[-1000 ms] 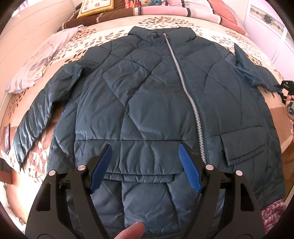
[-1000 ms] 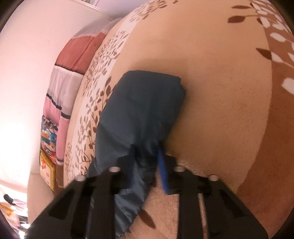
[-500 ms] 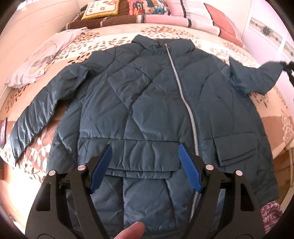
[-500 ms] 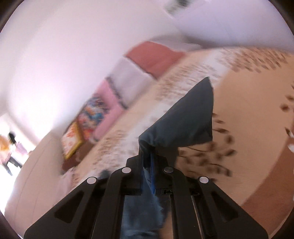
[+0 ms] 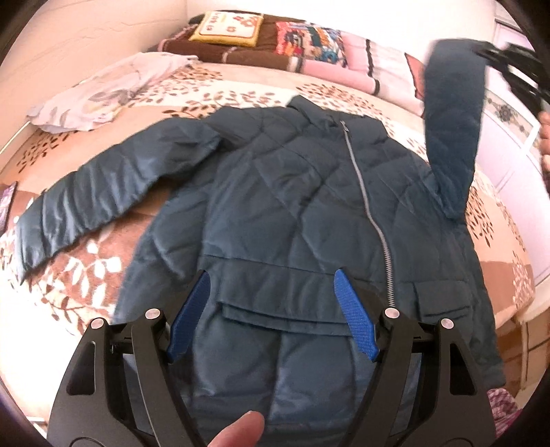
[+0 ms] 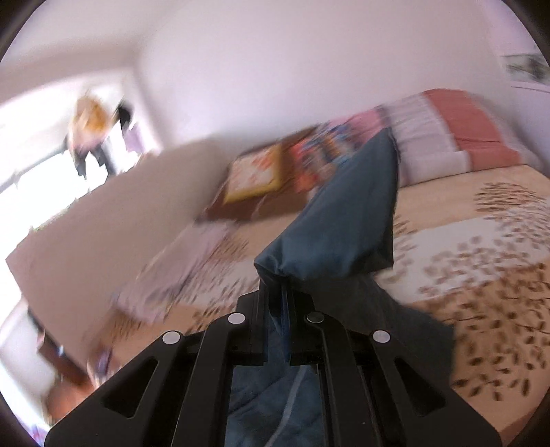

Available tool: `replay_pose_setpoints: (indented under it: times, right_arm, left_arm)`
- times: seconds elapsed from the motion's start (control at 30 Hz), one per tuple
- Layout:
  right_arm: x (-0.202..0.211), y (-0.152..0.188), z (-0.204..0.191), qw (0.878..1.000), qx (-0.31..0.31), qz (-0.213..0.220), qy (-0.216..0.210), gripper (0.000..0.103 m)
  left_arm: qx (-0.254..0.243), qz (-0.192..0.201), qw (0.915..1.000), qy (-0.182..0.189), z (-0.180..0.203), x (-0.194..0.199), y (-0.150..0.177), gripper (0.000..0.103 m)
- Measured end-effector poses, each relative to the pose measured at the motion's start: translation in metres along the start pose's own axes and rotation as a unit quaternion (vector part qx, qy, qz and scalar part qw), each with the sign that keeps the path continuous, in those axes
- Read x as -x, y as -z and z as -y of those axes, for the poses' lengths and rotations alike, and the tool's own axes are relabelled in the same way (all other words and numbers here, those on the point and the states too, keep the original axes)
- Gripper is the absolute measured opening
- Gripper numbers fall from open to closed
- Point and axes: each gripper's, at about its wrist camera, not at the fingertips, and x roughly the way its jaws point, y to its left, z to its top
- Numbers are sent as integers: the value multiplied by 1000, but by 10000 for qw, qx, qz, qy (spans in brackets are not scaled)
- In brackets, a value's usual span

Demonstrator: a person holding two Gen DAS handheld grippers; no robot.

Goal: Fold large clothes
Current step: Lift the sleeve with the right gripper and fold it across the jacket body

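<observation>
Bed (image 5: 103,282) bears jacket (image 5: 285,206); right gripper (image 6: 280,295), clamped on sleeve (image 5: 453,113) upper right, should lay it flat across; left gripper (image 5: 271,309) hangs apart.

A bed (image 5: 240,86) covered in a cream and tan leaf-print blanket (image 5: 79,275) fills the room ahead of the left jaws. Beyond them, along the far edge, sit a yellow embroidered cushion (image 5: 228,29), a brown blanket (image 5: 220,53), and pink and coral folded bedding (image 5: 357,65). A pale lilac cloth (image 5: 103,89) lies far left. Plain white walls (image 6: 309,68) rise behind. A bright window (image 6: 37,151) glows upper left of the right jaws.
</observation>
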Motion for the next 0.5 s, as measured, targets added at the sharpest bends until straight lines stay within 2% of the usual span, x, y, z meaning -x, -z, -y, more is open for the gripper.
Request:
replay_pose_setpoints:
  times: [0.1,0.2,0.37,0.43,0.47,0.5]
  right_arm:
    - [-50,30,-41,9978,252,-582,-187,7]
    - [-100,68,-76,9912,583,-1184,-124,7]
    - [-162,134,-96,9750,926,-2014,133,7]
    - [-186,157,-96,9672,985,-2313,362,7]
    - [-191,162,-99,9646,1007,-2401,413,8]
    - [-203,173,-100,9574,1070,-2636,489,14]
  left_arm:
    - [129,57,9999,-14,-16,1,2,74]
    - [314,30,9995,8,-31,0,4,74]
    - [593,-66,9982,48,-50,-8,7,74]
    - [685,-123,9975,75,-56,-12,8,74]
    - [720,-152,9972,85,-57,-14,8,74]
    - [750,-177,9970,96,-59,-16,8,74]
